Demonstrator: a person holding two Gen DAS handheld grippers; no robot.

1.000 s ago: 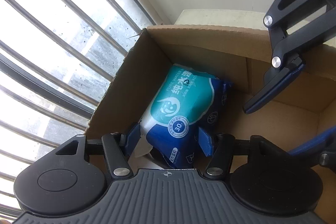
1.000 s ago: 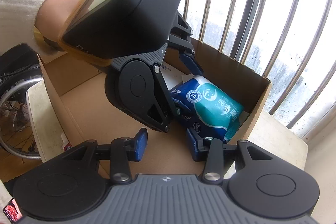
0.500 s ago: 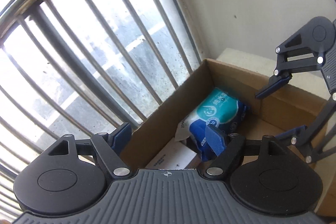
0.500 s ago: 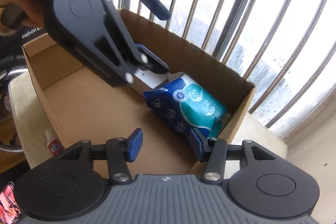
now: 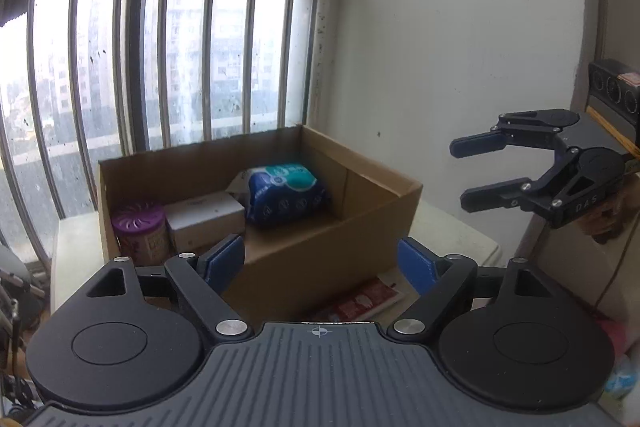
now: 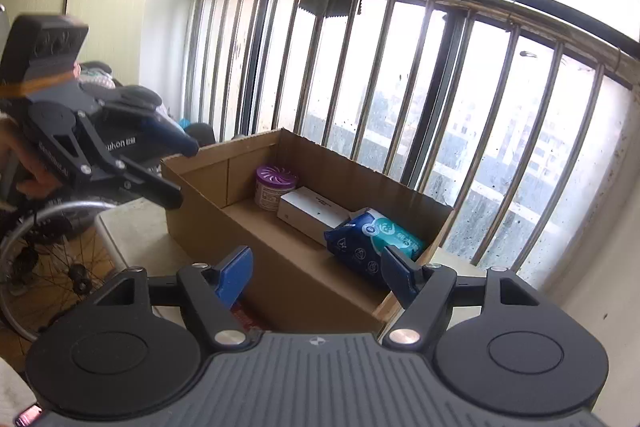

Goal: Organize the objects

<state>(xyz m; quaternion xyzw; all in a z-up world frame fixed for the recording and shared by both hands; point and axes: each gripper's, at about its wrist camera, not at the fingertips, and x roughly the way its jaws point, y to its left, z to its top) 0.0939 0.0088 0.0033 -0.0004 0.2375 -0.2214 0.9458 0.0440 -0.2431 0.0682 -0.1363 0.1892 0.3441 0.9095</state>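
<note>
Change since a second ago: the left tongs [image 5: 320, 263] then stood low inside the cardboard box [image 5: 372, 183] with their pads on either side of the wipes pack [image 5: 286, 193]; now they are pulled back and raised, outside the box, with nothing between them.
Change, right side: the right tongs [image 6: 316, 271] have also drawn back from the box, and the whole box now shows in both views.
Left tongs: pads wide apart, empty, hovering in front of the near box wall.
Right tongs: pads wide apart, empty, held to the right of the box and clear of it in the left wrist view [image 5: 466, 175].
Box: one, open-topped, standing on the pale counter [image 5: 452, 239] in front of the barred window [image 5: 180, 67].
Box contents, left to right: one purple-lidded jar [image 5: 138, 227] in the left corner; one white carton [image 5: 204, 219] just beside it; one blue and teal wipes pack leaning at the right end of that row, touching or nearly touching the carton.
Count inside box: three things, all along the wall by the window; the rest of the box floor is bare cardboard.
Outside the box: one red and white packet [image 5: 360, 301] lying flat on the counter by the near box wall; its print is too blurred to read, possibly a sachet.
Far left, right wrist view: one spoked wheel [image 6: 48, 255] beside the counter.
</note>
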